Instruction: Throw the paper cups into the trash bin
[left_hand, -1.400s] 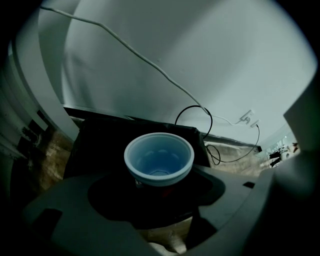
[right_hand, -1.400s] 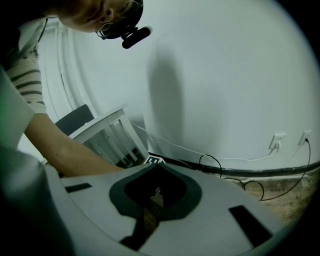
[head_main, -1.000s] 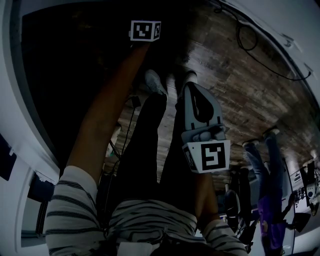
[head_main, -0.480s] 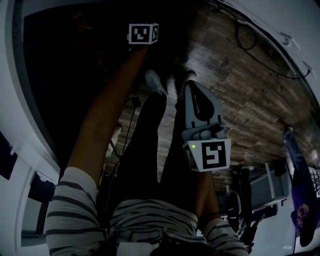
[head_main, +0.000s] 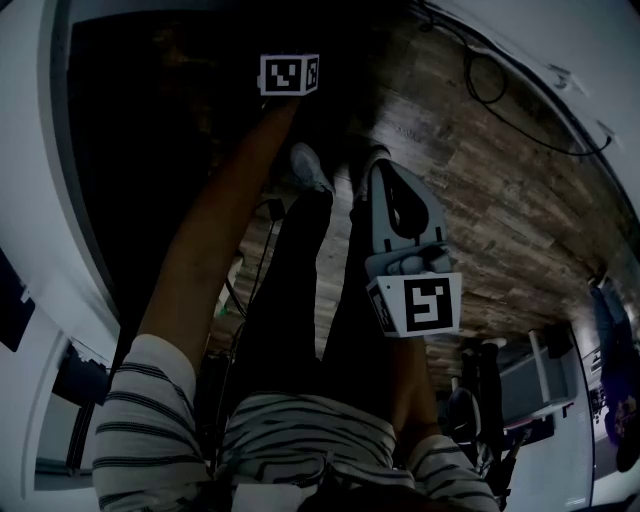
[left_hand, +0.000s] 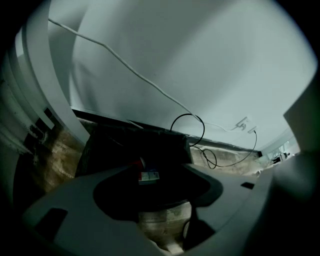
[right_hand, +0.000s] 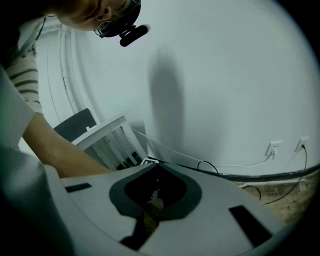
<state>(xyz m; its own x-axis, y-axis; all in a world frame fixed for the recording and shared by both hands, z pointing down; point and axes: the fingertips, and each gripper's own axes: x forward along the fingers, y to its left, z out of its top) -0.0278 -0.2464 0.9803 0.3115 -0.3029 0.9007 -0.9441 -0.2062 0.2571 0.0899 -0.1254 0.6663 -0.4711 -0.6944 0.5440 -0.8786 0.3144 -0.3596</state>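
Black trash bin (left_hand: 125, 145) below left gripper (left_hand: 160, 166)

A dark-striped white short-sleeved shirt (head_main: 300, 435) showed at six o'clock, above it dark trousers (head_main: 295, 290) and a pale shoe (head_main: 308, 165); the right gripper (head_main: 380, 175) was grey.

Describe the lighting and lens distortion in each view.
Head view: dim, trash bin nearly pure black, fisheye curving the wooden floor. Left gripper view: bright wall, bin interior murky. Right gripper view: evenly lit, a soft shadow on the wall.
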